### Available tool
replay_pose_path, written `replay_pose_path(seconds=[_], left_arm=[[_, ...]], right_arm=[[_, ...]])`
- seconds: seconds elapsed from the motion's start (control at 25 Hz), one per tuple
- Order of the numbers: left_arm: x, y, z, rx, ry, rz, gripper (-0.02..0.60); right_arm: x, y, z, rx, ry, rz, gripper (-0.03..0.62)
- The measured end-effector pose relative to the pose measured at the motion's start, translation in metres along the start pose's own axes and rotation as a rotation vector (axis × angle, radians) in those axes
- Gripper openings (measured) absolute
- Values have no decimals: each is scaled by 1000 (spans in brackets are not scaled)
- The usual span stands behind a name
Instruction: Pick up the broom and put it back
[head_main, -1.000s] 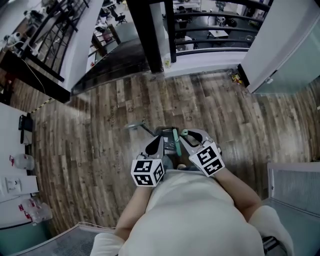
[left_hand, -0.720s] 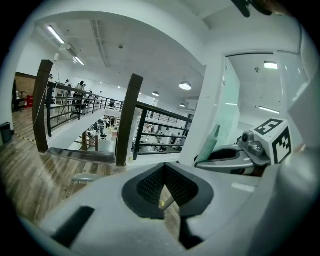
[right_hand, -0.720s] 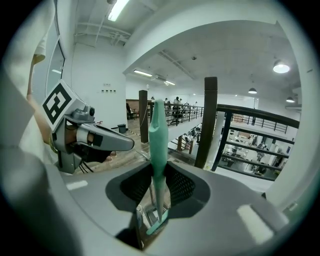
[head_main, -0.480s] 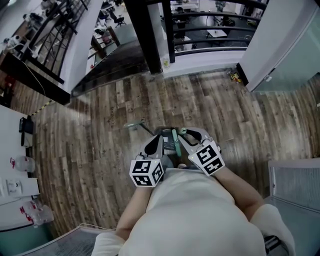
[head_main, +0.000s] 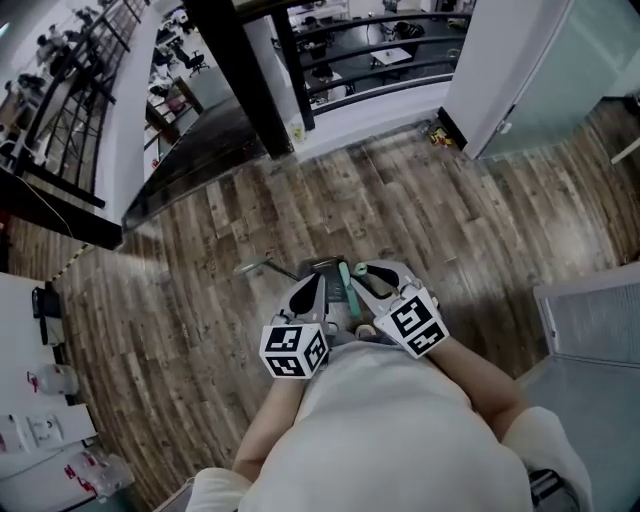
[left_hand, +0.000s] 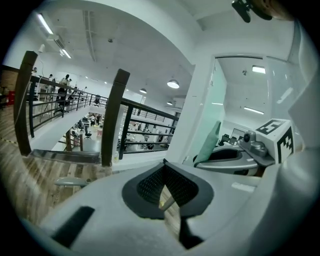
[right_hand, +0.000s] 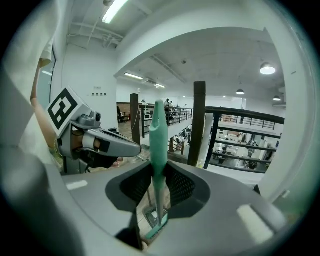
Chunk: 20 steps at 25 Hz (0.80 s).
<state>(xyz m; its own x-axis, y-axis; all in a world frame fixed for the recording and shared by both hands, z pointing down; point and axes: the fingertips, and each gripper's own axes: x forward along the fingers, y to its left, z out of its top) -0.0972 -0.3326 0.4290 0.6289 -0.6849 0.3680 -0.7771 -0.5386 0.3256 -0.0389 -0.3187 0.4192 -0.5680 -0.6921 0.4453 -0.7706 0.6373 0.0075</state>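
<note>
Broom (right_hand: 158, 135) — a slim green handle, near upright, is clamped between the pads of the right gripper (right_hand: 159, 170). Its tapered top rises above the jaws, and its head hangs below them, over the wooden floor (head_main: 200, 330). The left gripper (left_hand: 165, 167) is just beside it with jaws together and nothing between them.

Handling, as judged:
- The handle looks stiff and light, and its smooth plastic is probably slippery.
- With only two pads on a thin rod, the broom is likely to pivot or slide, and the head would swing like a pendulum.
- The present hold seems high on the handle, so a second hold lower down with the left gripper should steady it — the head itself offers no good purchase.
</note>
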Motion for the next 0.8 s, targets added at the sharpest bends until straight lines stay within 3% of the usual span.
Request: replay_pose_path(seconds=[0.2,0.8], left_arm=[[12,-13,6,40,35,-96,6],[41,-39,18,189,170,-445,6]], right_arm=[[-15,-5,-3,62,-8,-87,100],[-52,-31,-8,272,-54,-496,100]])
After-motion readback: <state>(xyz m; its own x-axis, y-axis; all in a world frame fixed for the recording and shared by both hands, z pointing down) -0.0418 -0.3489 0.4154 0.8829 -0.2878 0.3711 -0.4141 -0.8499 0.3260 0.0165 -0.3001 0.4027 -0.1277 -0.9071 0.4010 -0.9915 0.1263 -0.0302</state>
